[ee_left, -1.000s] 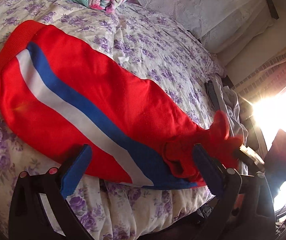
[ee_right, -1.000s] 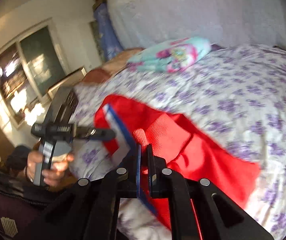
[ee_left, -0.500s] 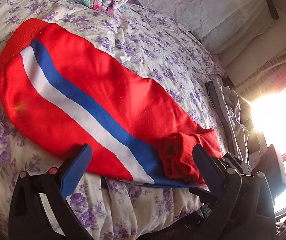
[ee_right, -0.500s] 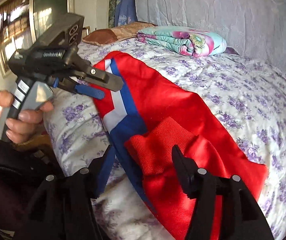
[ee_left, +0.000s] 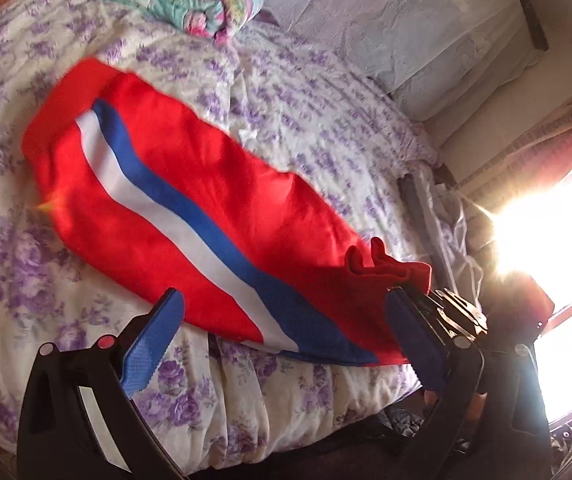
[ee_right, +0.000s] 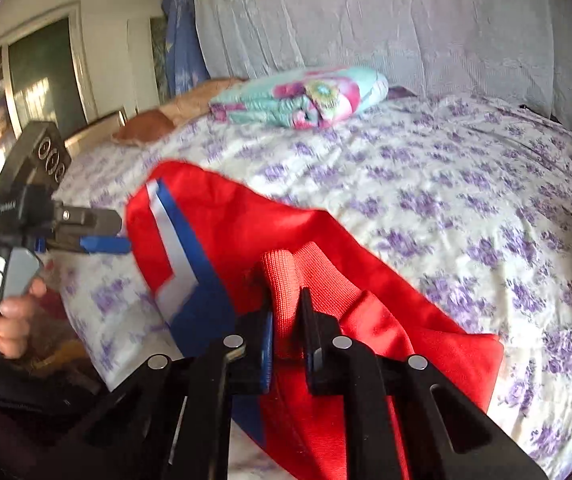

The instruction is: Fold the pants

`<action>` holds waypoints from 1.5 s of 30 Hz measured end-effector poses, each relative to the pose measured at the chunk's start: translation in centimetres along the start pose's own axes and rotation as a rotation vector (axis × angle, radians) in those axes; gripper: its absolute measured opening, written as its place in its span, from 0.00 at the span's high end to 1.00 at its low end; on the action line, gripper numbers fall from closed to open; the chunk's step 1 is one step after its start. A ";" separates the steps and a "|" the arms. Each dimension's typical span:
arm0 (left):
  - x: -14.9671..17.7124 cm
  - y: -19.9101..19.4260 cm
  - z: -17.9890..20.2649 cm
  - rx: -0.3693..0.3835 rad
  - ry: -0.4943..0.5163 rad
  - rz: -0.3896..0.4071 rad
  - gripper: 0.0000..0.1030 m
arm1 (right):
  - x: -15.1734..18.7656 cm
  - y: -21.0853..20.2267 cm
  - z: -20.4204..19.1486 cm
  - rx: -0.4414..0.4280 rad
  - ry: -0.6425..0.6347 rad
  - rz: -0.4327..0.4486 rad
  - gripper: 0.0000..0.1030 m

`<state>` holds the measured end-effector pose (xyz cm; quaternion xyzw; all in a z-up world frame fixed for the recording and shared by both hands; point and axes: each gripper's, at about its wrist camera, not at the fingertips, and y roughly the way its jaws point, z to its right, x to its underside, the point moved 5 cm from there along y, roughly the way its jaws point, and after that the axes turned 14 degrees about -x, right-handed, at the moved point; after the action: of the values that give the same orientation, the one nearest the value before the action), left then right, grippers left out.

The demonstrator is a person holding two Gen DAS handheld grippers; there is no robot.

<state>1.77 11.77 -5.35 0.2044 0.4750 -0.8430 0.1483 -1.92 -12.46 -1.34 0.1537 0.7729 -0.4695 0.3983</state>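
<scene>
Red pants [ee_left: 213, 200] with a blue and white side stripe lie lengthwise on the flowered bed sheet [ee_left: 326, 120], waistband at the far left. My right gripper [ee_right: 286, 304] is closing, and its pads pinch the ribbed red cuff [ee_right: 286, 276], which is bunched at the near end of the pants. In the left wrist view that cuff [ee_left: 382, 268] sticks up beside the right gripper [ee_left: 438, 308]. My left gripper [ee_left: 283, 298] hangs open over the bed's near edge, apart from the cloth. A hand holds the left gripper [ee_right: 119, 236] beside the striped edge.
A folded turquoise and pink quilt [ee_left: 189, 0] lies at the head of the bed by white lace pillows [ee_left: 406, 20]. Grey clothing [ee_left: 434, 208] drapes over the bed's right edge. Strong glare comes from a window [ee_left: 546, 220] on the right.
The right gripper let go of the cuff, opened wide over it, then closed on it again. The left gripper drew back a little from the pants, still open.
</scene>
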 end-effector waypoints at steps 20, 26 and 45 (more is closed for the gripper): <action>-4.2 2.6 -11.2 -0.092 -0.455 0.062 0.05 | 1.6 -2.1 -3.4 -0.028 -0.046 0.141 0.22; -6.6 4.4 -10.6 -0.100 -0.491 0.123 0.26 | 4.2 -2.2 0.2 0.031 0.112 0.113 0.22; 7.6 6.9 18.1 -0.273 0.855 0.154 0.84 | 8.4 -13.1 10.8 0.242 0.431 0.389 0.22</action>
<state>-5.45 -7.71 -5.79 0.5476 0.5835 -0.5991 0.0267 -10.17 -29.44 -2.41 0.4409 0.7342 -0.4296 0.2865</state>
